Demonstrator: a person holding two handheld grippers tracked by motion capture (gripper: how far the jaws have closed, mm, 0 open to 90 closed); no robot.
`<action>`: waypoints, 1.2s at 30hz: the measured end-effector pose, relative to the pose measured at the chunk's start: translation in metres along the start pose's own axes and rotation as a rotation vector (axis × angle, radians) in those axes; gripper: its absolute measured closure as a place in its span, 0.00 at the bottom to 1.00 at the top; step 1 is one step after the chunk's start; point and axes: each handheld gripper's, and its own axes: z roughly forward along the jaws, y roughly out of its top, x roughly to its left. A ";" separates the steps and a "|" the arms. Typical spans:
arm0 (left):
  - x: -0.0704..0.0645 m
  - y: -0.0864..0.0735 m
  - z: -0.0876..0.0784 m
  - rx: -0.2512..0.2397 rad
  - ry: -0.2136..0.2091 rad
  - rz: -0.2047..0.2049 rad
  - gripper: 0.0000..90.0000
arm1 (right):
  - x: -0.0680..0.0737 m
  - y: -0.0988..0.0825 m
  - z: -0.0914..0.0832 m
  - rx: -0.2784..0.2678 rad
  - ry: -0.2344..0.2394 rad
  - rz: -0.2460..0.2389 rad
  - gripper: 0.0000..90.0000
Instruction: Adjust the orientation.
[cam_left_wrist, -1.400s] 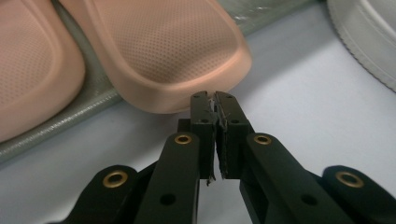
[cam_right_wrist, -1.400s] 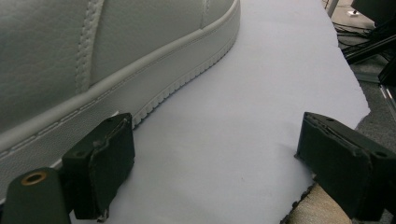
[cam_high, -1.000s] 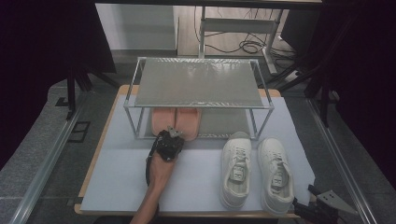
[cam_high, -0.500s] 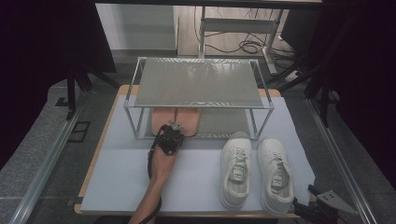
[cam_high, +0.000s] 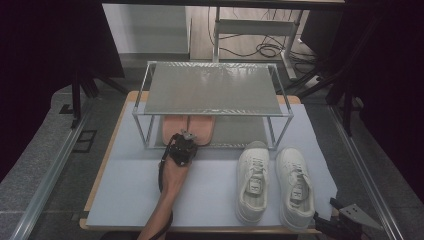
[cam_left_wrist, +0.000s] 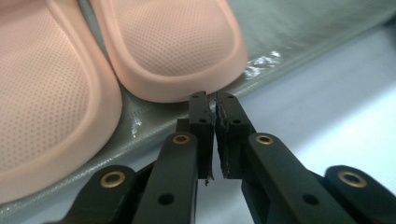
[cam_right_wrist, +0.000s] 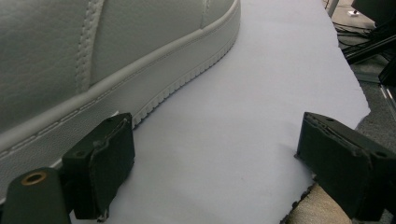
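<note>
Two pink slippers (cam_left_wrist: 70, 79) sit on the rack's (cam_high: 215, 112) lower shelf; the left claw (cam_left_wrist: 212, 105), pressed together and empty, nudges their heels inward. The right claw (cam_right_wrist: 210, 163) rests spread beside the white sneakers (cam_high: 275, 182).

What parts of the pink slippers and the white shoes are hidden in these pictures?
- Pink slippers: in the high view the rack's top shelf covers their fronts; in the left gripper view the picture edge cuts them off.
- Left gripper: whether its nearly shut tips touch the slipper heel is unclear.
- White shoes: the right gripper view crops one to its side; its top is out of frame.
</note>
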 end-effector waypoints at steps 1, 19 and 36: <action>-0.001 0.000 -0.002 -0.004 -0.006 0.005 0.93 | 0.000 0.000 0.000 -0.001 -0.001 0.001 0.13; -0.007 -0.015 -0.049 -0.024 -0.053 0.056 0.54 | 0.000 0.000 0.000 0.000 0.000 0.000 0.13; -0.005 -0.051 -0.098 -0.062 -0.122 0.035 0.20 | 0.000 0.000 0.000 -0.001 -0.002 0.001 0.13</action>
